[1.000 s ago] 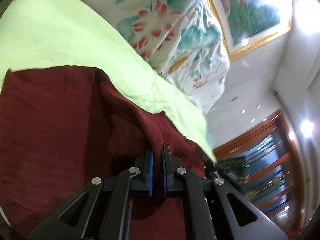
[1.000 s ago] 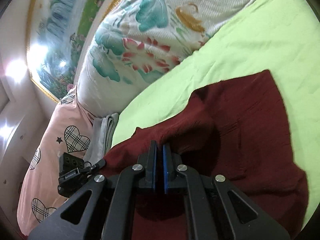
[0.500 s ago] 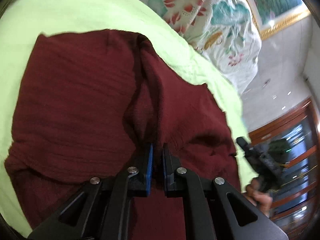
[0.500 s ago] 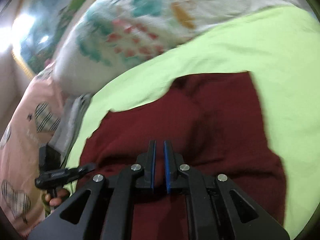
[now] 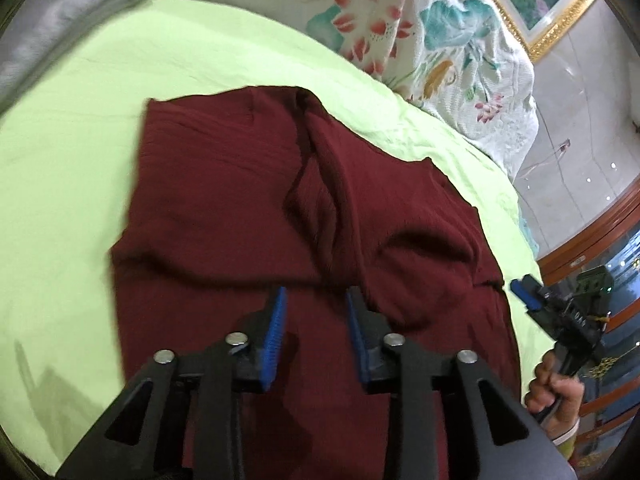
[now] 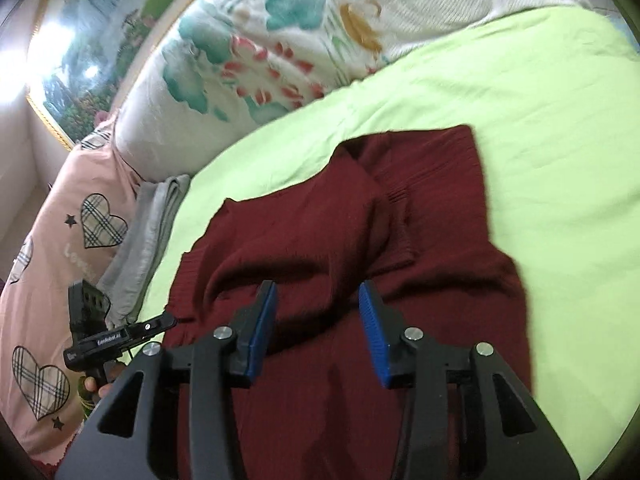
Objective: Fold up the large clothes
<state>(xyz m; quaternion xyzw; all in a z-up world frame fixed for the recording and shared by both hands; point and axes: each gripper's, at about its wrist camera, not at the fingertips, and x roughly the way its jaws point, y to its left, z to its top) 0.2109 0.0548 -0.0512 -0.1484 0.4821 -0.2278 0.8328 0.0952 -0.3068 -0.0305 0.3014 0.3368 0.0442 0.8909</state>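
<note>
Left gripper point(image 5: 316, 300), right gripper point(image 6: 318, 296): jaws just opened.

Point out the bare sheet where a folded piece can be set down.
Bare green sheet lies between the maroon garment and the floral quilt, and on the garment's far side. It is crowded by the grey folded cloth and pink heart pillow.

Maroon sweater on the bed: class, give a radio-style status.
Left tongs and right tongs open, jaws just parted, nothing gripped. Maroon sweater folded, rumpled, on green sheet. Nothing in the way.
</note>
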